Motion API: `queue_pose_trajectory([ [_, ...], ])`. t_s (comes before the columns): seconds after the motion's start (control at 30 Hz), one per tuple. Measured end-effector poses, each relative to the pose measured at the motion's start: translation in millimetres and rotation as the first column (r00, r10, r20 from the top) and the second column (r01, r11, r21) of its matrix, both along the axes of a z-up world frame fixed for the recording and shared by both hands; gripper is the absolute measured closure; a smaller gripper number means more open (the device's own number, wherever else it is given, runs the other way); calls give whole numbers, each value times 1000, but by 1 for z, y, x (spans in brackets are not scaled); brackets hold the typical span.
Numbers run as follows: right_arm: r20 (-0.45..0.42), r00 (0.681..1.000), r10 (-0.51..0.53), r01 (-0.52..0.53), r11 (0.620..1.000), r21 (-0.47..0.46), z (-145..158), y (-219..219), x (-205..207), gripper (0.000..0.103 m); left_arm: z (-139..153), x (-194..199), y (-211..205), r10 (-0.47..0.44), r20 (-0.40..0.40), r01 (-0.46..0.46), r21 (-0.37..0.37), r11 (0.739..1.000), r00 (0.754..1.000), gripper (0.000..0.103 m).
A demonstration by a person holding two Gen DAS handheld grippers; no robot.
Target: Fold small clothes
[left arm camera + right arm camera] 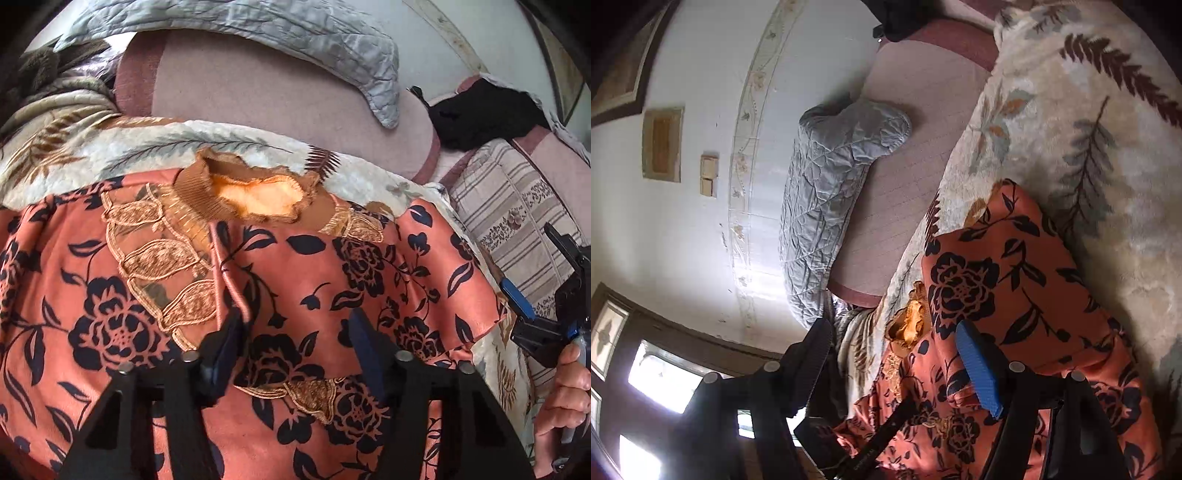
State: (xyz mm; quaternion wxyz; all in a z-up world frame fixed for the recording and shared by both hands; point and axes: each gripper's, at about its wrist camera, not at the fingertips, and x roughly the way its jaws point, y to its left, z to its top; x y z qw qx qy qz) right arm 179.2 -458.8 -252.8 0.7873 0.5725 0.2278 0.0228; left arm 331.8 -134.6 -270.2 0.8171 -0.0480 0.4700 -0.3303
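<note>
- The floral top (303, 280), rust with dark roses and a brown ribbed collar (255, 192), is laid face-up on the leaf-print blanket (110, 147) of a bed.
- The left claw (291, 332) is seen partly open over the chest area; a raised fabric ridge lies by 1 pad, but no firm pinch can be confirmed.
- The right claw (894, 354) is held open at the garment's edge, nothing gripped.
- Risk: only 1 layer may be pinched, so the fold could skew or bunch.
- Sleeves and hem are cut off; fingertip contact is obscured.
</note>
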Motion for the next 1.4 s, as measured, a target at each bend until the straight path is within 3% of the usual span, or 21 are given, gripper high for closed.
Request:
queue_pose_trajectory([
  [0.07,2,1000,-9,9,999,-30,3,1,-1,29,-2,-1,-12,-30,18,29,62,998,999,62],
  [0.2,-7,1000,-17,17,999,-51,4,1,-2,29,-13,3,-9,-23,-23,24,53,998,999,95],
  [0.33,-9,1000,-26,25,998,-50,4,0,-5,29,-9,5,7,49,-42,-49,14,999,998,95],
  [0.37,-6,1000,-27,27,998,-50,5,0,-6,29,-8,4,8,64,-43,-63,26,998,997,91],
  [0.43,-3,1000,-29,29,998,-55,7,0,-7,29,-12,5,3,60,-71,-57,48,997,996,61],
  [0.47,-3,1000,-30,29,998,-57,7,0,-8,29,-14,4,2,55,-81,-51,42,998,995,40],
  [0.5,-5,1000,-30,29,998,-57,7,0,-8,29,-14,2,0,50,-75,-48,29,998,996,35],
  [0.6,-12,1000,-29,28,998,-53,5,0,-7,29,-13,-3,-7,38,-30,-36,66,997,999,34],
  [0.63,-14,999,-28,28,998,-54,4,0,-6,29,-13,-3,-6,45,-24,-43,65,997,999,37],
  [0.67,-15,1000,-28,27,998,-54,4,0,-6,29,-14,-1,-3,59,-19,-58,60,997,998,55],
  [0.7,-15,1000,-26,25,998,-53,4,0,-5,29,-16,2,1,67,-24,-65,58,996,997,86],
  [0.73,-17,1000,-25,24,998,-55,4,0,-5,29,-18,6,4,70,-41,-68,57,996,997,99],
  [0.87,-25,999,-27,25,998,-57,2,0,-3,29,-21,13,19,105,-73,-105,-2,994,992,100],
  [1.03,-26,999,-33,32,997,-64,4,-2,-5,29,13,6,35,132,-22,-132,-11,991,991,100],
  [1.23,-42,999,-32,27,992,-124,11,4,-3,29,61,-5,103,280,86,-289,111,951,956,101],
  [1.4,-120,993,18,-39,984,-173,5,22,9,29,58,9,154,368,27,-368,139,919,929,100],
])
